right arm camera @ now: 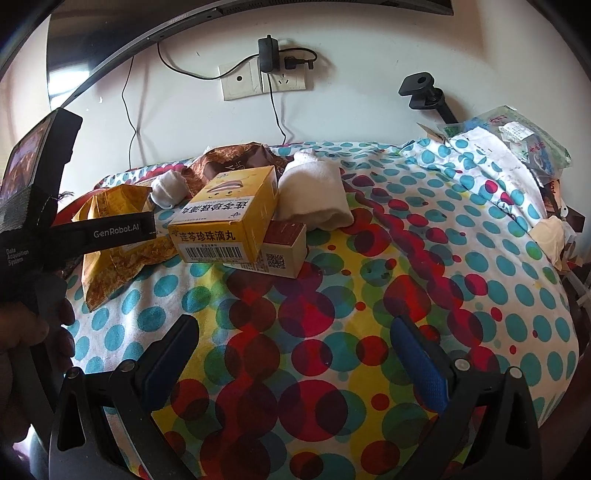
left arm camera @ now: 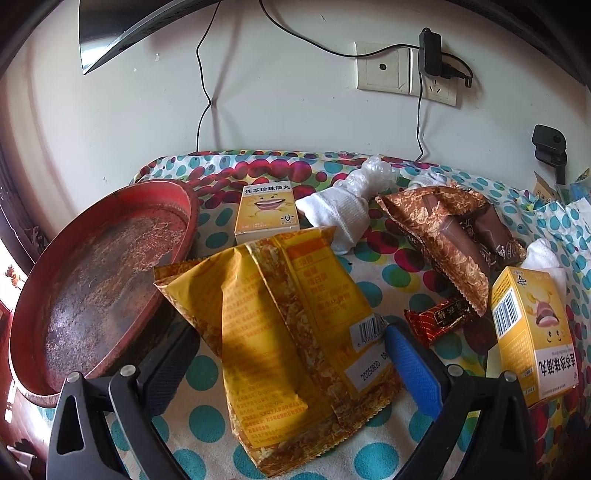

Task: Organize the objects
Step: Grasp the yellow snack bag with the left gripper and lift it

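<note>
Left tool (left arm camera: 288,354): jaws spread wide and holding nothing; the crinkled yellow foil snack packet (left arm camera: 280,332) lies between them on the cloth, and I cannot tell whether the blue pad brushes its right edge.
Right tool (right arm camera: 295,354): jaws wide apart, empty, poised over a bare patch of the polka-dot cloth (right arm camera: 332,314), well short of any item.
Person: a hand (right arm camera: 22,332) at the near left of the right view grips the other tool's black handle.
Near items: small dark red wrapped sweet (left arm camera: 437,318) just right of the yellow packet; yellow cardboard medicine box lying on its side (left arm camera: 532,328) at the near right, resting on a smaller red and white carton (right arm camera: 284,251).
Tray: round red metal tray, worn and rusty (left arm camera: 33,302), at the left, tilted, with nothing in it.
Middle items: brown patterned foil packet (left arm camera: 450,236), white rolled socks (left arm camera: 332,214), a second yellow medicine box standing upright (left arm camera: 266,214).
Progress: judging by the scatter, sorting has barely begun; the tray is unfilled and every item sits loose.
Left to do: probably gather like with like, starting with the yellow packet.
Surface: table under a cloth of teal, red and yellow dots, rumpled at the far right beneath a heap of plastic-wrapped clutter (right arm camera: 517,140).
Room: white wall with a socket plate (left arm camera: 399,70), black plugged adapter and trailing cables; curved monitor edge (left arm camera: 122,33) above.
</note>
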Motion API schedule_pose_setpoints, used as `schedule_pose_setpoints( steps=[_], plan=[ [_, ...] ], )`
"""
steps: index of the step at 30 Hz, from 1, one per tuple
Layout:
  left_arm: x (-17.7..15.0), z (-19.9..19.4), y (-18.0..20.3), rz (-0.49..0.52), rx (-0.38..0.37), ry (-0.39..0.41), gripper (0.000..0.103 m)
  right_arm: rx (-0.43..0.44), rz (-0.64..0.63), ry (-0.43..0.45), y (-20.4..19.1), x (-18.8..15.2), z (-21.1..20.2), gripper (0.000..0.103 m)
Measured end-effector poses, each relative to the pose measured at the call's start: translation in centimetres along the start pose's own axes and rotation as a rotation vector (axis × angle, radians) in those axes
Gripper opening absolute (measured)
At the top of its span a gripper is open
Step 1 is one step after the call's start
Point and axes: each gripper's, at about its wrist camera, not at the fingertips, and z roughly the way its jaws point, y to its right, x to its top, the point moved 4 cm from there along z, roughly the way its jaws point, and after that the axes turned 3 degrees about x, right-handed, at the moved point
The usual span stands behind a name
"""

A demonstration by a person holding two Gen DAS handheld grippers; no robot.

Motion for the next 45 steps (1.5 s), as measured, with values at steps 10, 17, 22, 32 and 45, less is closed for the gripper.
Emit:
schedule_pose_setpoints(
  steps=[10, 17, 22, 32, 45],
  plan=[
    [1.0, -1.1, -1.3, 0.024, -0.009, 0.031, 0.005, 0.024, 0.020, -0.001, 0.0, -0.1, -0.2, 0.103],
    [0.7, -0.7, -2.3, 0.035, -0.030, 0.025, 0.093, 0.044, 0.017, 0.001, -0.3, -0.2, -0.5, 0.103],
    [0.5, 0.8, -3.0, -0.049, 0.016, -0.075, 0.103, 0.043, 0.024, -0.006, -0.1, -0.4, 0.0, 0.103],
    [3.9, -0.4, -1.1, -0.212, 0.005, 0.018, 0.103, 0.034, 0.029, 0.002, 0.8, -0.3, -0.1, 0.103],
    [3.0, 5.2, -0.1, -0.147, 0.083, -0.151, 0.089, 0.026, 0.049, 0.010, 1.9, 0.1, 0.1, 0.103]
  ],
)
